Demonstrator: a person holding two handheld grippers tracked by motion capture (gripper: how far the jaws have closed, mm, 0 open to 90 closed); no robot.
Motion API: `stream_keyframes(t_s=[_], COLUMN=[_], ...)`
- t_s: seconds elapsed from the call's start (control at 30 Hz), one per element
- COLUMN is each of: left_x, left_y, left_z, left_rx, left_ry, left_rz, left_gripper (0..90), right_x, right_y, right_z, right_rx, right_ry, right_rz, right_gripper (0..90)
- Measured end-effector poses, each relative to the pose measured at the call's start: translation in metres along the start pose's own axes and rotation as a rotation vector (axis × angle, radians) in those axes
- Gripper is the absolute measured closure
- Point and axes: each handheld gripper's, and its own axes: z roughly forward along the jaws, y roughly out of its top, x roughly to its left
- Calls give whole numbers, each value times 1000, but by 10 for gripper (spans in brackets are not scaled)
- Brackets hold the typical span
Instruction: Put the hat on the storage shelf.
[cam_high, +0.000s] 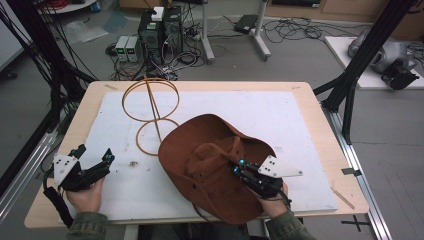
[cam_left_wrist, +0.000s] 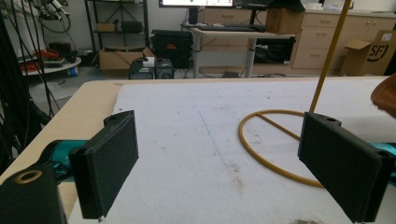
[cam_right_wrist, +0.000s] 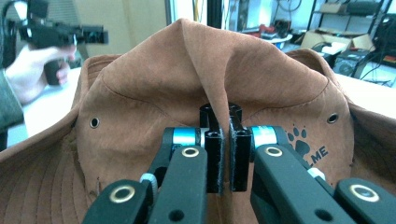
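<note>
A brown suede hat (cam_high: 210, 165) lies on the white mat, brim spread, crown toward the front. My right gripper (cam_high: 241, 171) is shut on a pinched fold of the hat's crown (cam_right_wrist: 217, 88); in the right gripper view the fabric rises out from between the two jaws. A paw print logo (cam_right_wrist: 299, 140) shows on the crown. My left gripper (cam_high: 95, 162) stands open near the table's front left, nothing between its fingers (cam_left_wrist: 109, 163). A yellow wire stand (cam_high: 150, 107) with two rings and an upright rod rests on the mat behind the hat; its base ring (cam_left_wrist: 271, 144) lies ahead of the left gripper.
The white mat (cam_high: 280, 115) covers most of the wooden table (cam_high: 90, 100). Black frame posts (cam_high: 360, 60) stand at the right edge and cables hang at the left. Computers, cables and desks sit on the floor beyond the table.
</note>
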Motion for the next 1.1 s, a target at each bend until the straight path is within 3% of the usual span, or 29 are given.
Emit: stream_keyframes(t_s=[0.3,0.43,0.77,0.97,1.1], left_x=[0,0,0,-1,-1], left_y=[0,0,-1,-1,-1], left_z=[0,0,0,1,1], left_rx=[2,2,3,4,6], left_ry=[-3,-3,-1,-2,-3], left_rz=[-1,-1,-3,-3,-2], left_gripper=[125,125,125,125,126], right_x=[-9,-11,-17,-20,-20], right_y=[4,5,11,14,18], right_z=[-12,-14,-22,-25,-27], right_rx=[-114,-139,-245,-287,-294], right_ry=[-1,7,15,19,23], right_rz=[11,23,0,5,-18], right_gripper=[882,882,882,881,881])
